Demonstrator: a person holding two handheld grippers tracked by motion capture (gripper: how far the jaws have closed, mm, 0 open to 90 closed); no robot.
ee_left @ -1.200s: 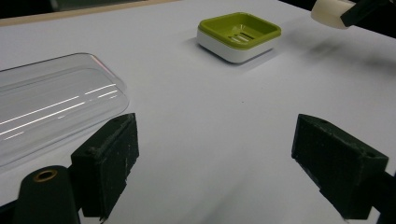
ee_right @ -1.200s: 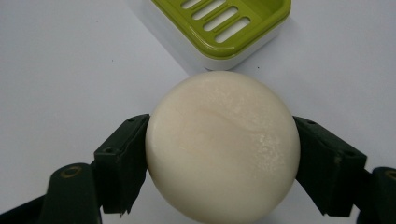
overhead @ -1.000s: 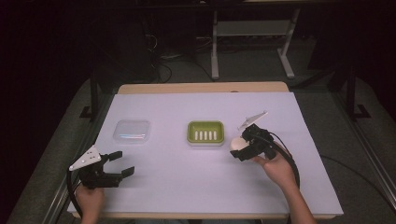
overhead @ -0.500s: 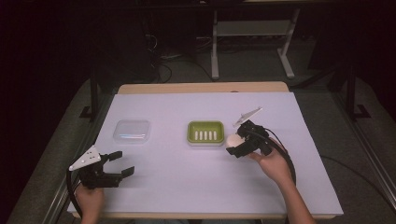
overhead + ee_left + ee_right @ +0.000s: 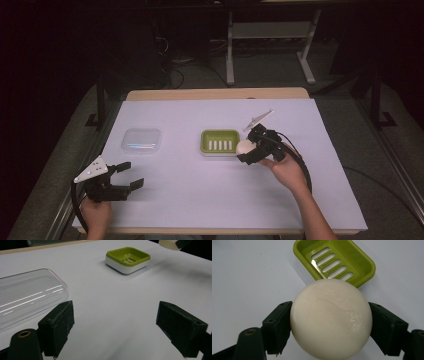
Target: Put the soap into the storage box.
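A round cream soap bar (image 5: pixel 331 318) sits clamped between the jaws of my right gripper (image 5: pixel 246 151), held in the air just off the right rim of the green slotted soap dish (image 5: pixel 220 141). The same soap (image 5: pixel 244 147) shows pale at the gripper's tip from above, and the dish (image 5: pixel 334 260) lies empty beyond it in the right gripper view. My left gripper (image 5: pixel 129 176) rests low at the table's front left, jaws spread wide with nothing between them. From the left gripper view the dish (image 5: pixel 128 258) stands far ahead.
A clear plastic lid (image 5: pixel 141 140) lies left of the dish, and the lid (image 5: pixel 27 298) is close on the left in the left gripper view. White paper (image 5: pixel 200 200) covers the table. Beyond the far edge stands a metal stand (image 5: pixel 270 45) on the dark floor.
My right gripper has carried the soap leftward and slightly farther, up to the dish's right rim. The left gripper has stayed put.
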